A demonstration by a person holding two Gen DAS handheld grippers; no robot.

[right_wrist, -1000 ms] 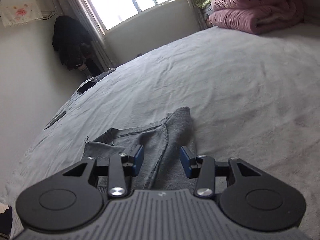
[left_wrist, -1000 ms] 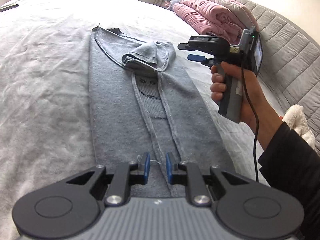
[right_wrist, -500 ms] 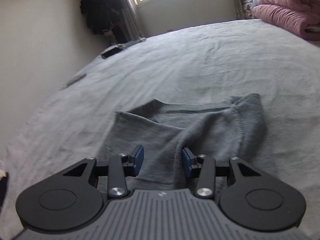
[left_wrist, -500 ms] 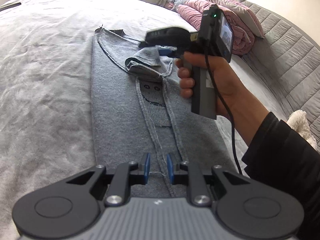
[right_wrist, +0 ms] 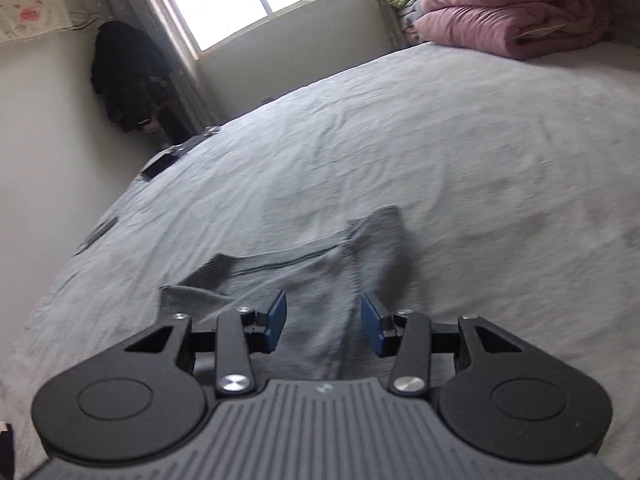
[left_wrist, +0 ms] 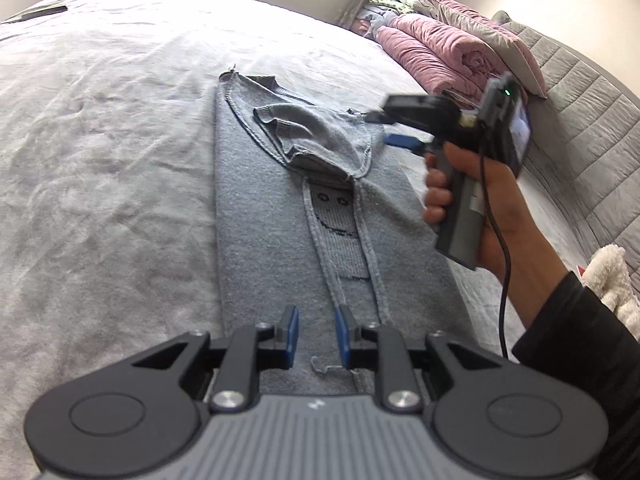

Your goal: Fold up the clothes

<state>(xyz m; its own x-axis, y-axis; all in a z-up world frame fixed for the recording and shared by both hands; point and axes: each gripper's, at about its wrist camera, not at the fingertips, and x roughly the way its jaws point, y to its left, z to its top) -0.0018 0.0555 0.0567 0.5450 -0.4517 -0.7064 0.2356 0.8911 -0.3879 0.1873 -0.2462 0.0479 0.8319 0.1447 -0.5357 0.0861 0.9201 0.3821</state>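
Grey sweater [left_wrist: 260, 240] (dark face motif), pale grey bedspread [left_wrist: 100, 140], pink quilt [right_wrist: 512, 12].

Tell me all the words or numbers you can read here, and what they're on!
None can be read.
Grey sweater: a knitted smiley face, no letters.
Paper on the wall: pink marks, too blurred to read.
Right gripper: its screen is lit but too small to read.

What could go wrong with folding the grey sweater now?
1. The sleeve lies bunched near the collar; folding over it may leave a lump.
2. A loose thread sits by the left gripper, whose jaws have just been opening, so it might snag.
3. The right gripper is open with nothing held, so a top fold could slip.
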